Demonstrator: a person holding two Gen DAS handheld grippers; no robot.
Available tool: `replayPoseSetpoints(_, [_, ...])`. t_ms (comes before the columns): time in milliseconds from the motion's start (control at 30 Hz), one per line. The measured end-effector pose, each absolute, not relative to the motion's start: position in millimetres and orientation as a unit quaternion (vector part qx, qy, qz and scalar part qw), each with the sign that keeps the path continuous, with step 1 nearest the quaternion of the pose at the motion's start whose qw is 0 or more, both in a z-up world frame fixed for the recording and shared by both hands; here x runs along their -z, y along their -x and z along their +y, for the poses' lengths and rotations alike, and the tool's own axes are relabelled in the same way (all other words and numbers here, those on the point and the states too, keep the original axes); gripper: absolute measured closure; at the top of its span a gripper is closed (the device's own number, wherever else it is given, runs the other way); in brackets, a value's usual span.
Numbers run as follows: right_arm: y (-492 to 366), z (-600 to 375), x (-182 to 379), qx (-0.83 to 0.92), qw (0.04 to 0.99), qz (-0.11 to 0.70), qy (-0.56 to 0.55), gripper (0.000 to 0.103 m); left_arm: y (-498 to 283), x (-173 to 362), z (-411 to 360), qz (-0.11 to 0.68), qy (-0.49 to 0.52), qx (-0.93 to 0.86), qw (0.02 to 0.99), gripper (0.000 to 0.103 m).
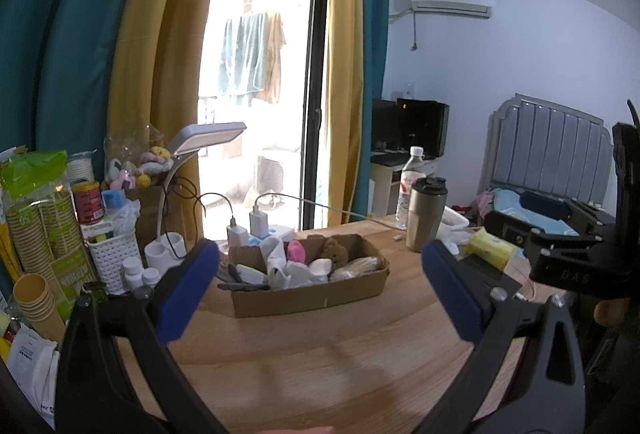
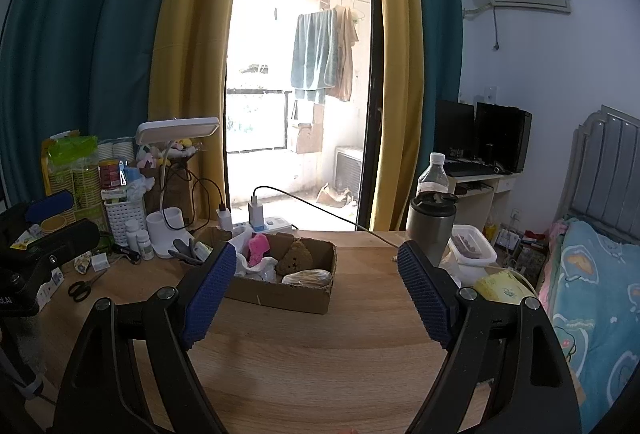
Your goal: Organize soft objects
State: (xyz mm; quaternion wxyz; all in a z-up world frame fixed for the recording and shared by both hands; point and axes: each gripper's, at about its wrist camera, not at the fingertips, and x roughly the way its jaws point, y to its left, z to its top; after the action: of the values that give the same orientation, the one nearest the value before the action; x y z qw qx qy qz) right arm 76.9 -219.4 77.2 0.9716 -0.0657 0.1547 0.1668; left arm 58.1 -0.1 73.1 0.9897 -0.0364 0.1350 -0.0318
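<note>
**Both tools wide, soft things in the box**

We look across the wooden worktop [image 2: 312, 362] at a shallow cardboard box [image 2: 288, 296], and the soft things are all sitting inside it: a pink plush [image 2: 258, 249], a brown sponge-like lump [image 2: 295, 258], some white cloth [image 1: 290, 268] and a pale wrapped bundle [image 2: 307, 277] at the near right corner. The left tool [image 1: 320, 274] hangs with its blue pads spread far apart, gripping nothing; the right tool [image 2: 316, 290] is just as wide and just as empty. Both hover on the near side of the box, well clear of it.

We judge this fits two stages: a box waiting to be sorted out, or one already filled and tidy. We cannot tell which. For any pinch here, we would come down from above, close gently on the bulk of one item, and keep clear of the box wall and the charger cable [image 2: 320, 208] at the far edge.
</note>
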Motion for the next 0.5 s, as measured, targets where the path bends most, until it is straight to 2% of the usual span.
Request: replayPoseSetpoints(500, [-76.7, -219.7, -75.3, -0.167, 0.971, 0.156, 0.066, 0.018, -57.8, -72.6, 0.2, 0.135, 0.037, 0.031, 0.99, 0.001])
